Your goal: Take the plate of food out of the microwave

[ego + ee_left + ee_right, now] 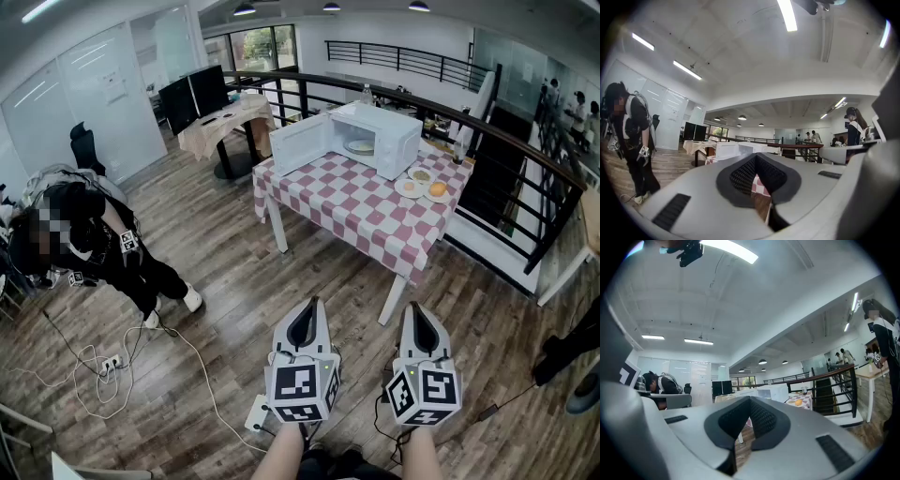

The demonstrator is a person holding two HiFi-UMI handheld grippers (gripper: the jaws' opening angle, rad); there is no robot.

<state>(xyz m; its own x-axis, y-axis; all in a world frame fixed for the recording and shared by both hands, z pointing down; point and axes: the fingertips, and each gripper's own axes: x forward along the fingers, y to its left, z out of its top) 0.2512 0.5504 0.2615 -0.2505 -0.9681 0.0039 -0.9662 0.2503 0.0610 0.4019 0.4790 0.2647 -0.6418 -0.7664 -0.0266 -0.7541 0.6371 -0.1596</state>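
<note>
Both left gripper [310, 309] and right gripper [413, 311] have jaws closed, empty.

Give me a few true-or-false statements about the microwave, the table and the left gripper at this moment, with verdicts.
1. The microwave has its door standing open. True.
2. A plate sits inside it. True.
3. The left gripper holds that plate. False: its fingers are shut on nothing, well short of the microwave.
4. The tablecloth is plain blue. False: it is red-and-white checked.
</note>
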